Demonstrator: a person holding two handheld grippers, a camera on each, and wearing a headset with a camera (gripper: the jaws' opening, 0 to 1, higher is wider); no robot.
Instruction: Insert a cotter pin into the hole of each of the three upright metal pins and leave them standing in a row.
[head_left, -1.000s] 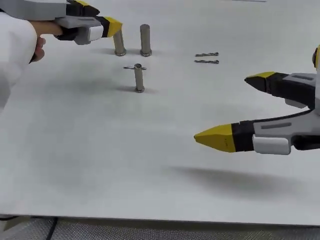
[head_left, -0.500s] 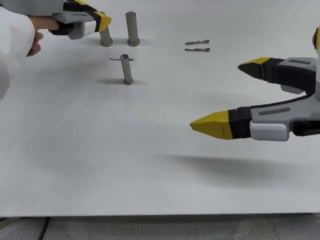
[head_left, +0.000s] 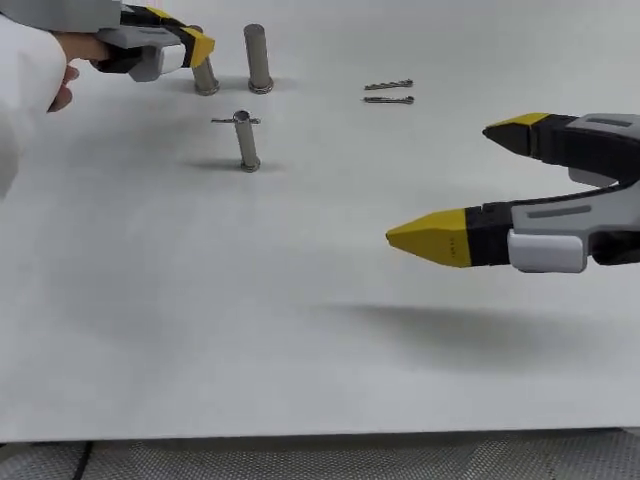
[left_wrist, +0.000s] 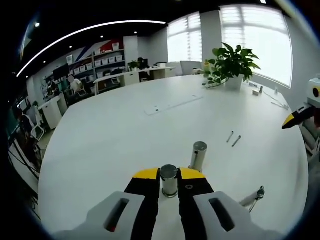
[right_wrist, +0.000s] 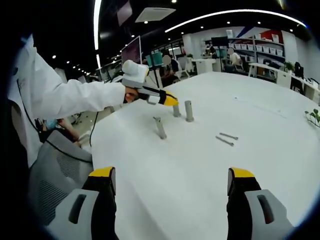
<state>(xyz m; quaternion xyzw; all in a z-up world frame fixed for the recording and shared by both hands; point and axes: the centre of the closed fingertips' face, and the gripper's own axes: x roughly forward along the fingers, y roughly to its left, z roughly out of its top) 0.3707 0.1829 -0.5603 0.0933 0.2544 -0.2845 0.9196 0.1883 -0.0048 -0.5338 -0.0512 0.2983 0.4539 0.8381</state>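
- Left gripper (head_left: 200, 50), head view: at the far left of the white table (head_left: 300, 330), held out from a white sleeve (head_left: 25, 80). We recorded its yellow-tipped jaws closed on the first pin (head_left: 206, 78), which stood upright on the table.
- Second pin (head_left: 258, 58): upright, just beside the first, untouched.
- Third pin (head_left: 244, 142): upright, nearer us than the other two, with a cotter pin (head_left: 236, 120) crossing through its top.
- Loose cotter pins (head_left: 389, 93): two, lying side by side on the table, well to the right of the three pins.
- Right gripper (head_left: 445, 185): low at the right, above the table, jaws spread wide and holding nothing.
- Left gripper (left_wrist: 169, 174), left gripper view: we noted both jaws pressed against the first pin (left_wrist: 169, 184) on either side. The second pin (left_wrist: 198, 155) stood just beyond it, and the loose cotter pins (left_wrist: 233, 138) lay further off. The third pin (left_wrist: 252, 196) sat low right. A potted plant (left_wrist: 232, 62) stood at the far end.
- Right gripper (right_wrist: 172, 175), right gripper view: jaws far apart over bare table. Ahead we listed the left gripper (right_wrist: 167, 100) at the first pin (right_wrist: 176, 111), the second pin (right_wrist: 189, 111) beside it, the third pin (right_wrist: 160, 127) nearer, and the loose cotter pins (right_wrist: 226, 138) to the right.
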